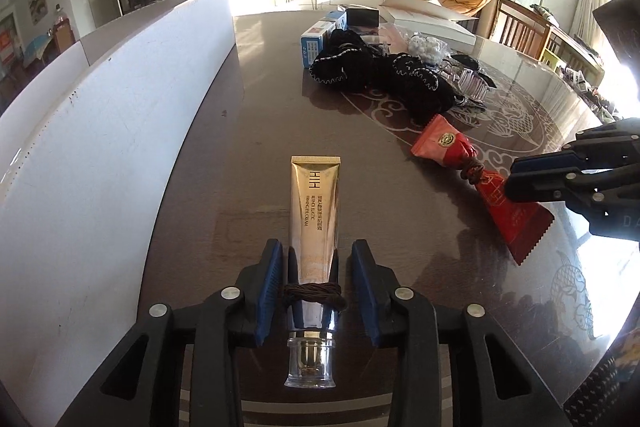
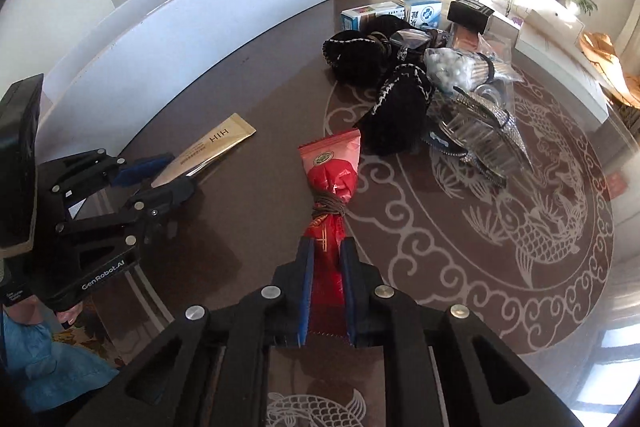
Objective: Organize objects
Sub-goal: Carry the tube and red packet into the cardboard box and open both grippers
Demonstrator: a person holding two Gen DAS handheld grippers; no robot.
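On table point(image 1: 260, 131) | gold tube point(image 1: 314, 211) between parted left fingers point(image 1: 269, 267) | right fingers point(image 2: 306, 283) clamp red sachet point(image 2: 332, 179).

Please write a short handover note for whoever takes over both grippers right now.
Left gripper: open, pads clear of the gold cream tube that lies flat between them near the white box wall.
Right gripper: shut on the red packet, gripping its serrated end.
Done: tube set down by the box; both items are banded with brown hair ties.
Left: place the packet, then sort the pile of black pouches, boxes and clips.
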